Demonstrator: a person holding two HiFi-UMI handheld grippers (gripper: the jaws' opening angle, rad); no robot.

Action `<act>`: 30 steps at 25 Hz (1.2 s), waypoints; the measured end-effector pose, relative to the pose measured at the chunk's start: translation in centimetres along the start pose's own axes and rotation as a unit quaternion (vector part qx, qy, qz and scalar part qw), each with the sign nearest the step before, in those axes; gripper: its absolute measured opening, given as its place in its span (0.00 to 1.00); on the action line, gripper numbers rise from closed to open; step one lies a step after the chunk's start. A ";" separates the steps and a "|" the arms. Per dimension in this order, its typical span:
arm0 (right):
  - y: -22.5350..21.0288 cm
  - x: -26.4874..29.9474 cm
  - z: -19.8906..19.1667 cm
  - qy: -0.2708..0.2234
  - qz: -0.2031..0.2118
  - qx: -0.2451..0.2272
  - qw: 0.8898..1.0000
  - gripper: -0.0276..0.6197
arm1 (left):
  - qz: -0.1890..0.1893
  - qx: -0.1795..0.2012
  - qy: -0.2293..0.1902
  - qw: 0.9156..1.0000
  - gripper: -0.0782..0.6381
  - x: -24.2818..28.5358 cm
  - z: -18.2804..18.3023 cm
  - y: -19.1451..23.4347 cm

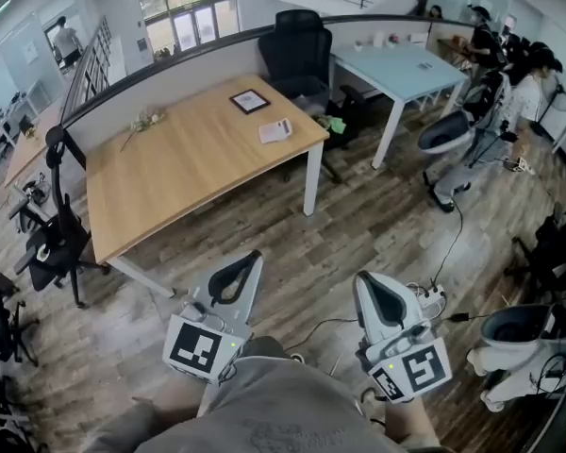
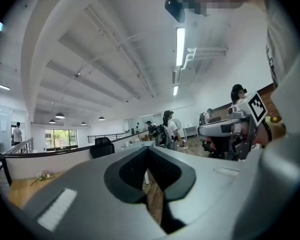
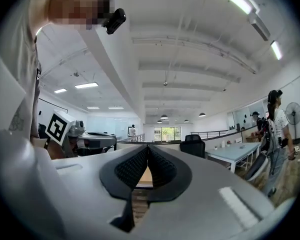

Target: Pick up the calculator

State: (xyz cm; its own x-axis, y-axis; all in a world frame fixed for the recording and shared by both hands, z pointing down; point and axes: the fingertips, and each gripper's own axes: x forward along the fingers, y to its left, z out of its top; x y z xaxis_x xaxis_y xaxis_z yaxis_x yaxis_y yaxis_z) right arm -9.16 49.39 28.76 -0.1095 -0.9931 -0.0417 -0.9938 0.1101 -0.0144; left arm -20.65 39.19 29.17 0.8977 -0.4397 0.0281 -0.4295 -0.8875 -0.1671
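The calculator (image 1: pixel 275 130), a pale flat slab, lies near the right end of the wooden table (image 1: pixel 170 173), far ahead of both grippers. My left gripper (image 1: pixel 253 256) hangs low over the floor close to the person's body, jaws together with nothing between them. Beside it on the right, my right gripper (image 1: pixel 364 278) is shut and empty too. In the left gripper view the left gripper (image 2: pixel 147 149) points level across the room, and the right gripper (image 3: pixel 148 147) does the same in the right gripper view.
A black-framed square card (image 1: pixel 250 101) and a small sprig of flowers (image 1: pixel 146 119) share the wooden table. A black office chair (image 1: pixel 297 50) stands behind it, and a pale blue table (image 1: pixel 401 69) to the right. Cables and a power strip (image 1: pixel 434 296) lie on the floor. People stand at the back right.
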 end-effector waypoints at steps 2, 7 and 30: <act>-0.4 -0.4 0.3 -0.017 -0.004 0.011 1.000 0.06 | 0.003 -0.004 0.002 1.000 0.11 0.3 0.0 -0.2; -0.9 -0.5 1.5 -0.058 -0.012 0.025 0.998 0.38 | 0.014 0.004 -0.002 1.000 0.11 0.5 -0.5 0.8; -10.4 18.4 -4.7 0.042 0.008 0.087 0.995 0.38 | 0.014 -0.035 0.057 0.998 0.11 14.9 -5.3 13.7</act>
State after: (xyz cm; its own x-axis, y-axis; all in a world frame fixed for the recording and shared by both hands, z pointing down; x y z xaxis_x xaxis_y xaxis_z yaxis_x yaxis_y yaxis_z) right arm -0.95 29.80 32.80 -0.1332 -0.9903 0.0396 -0.9745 0.1236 -0.1875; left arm -13.68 19.72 32.54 0.8696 -0.4741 0.1378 -0.4641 -0.8802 -0.0994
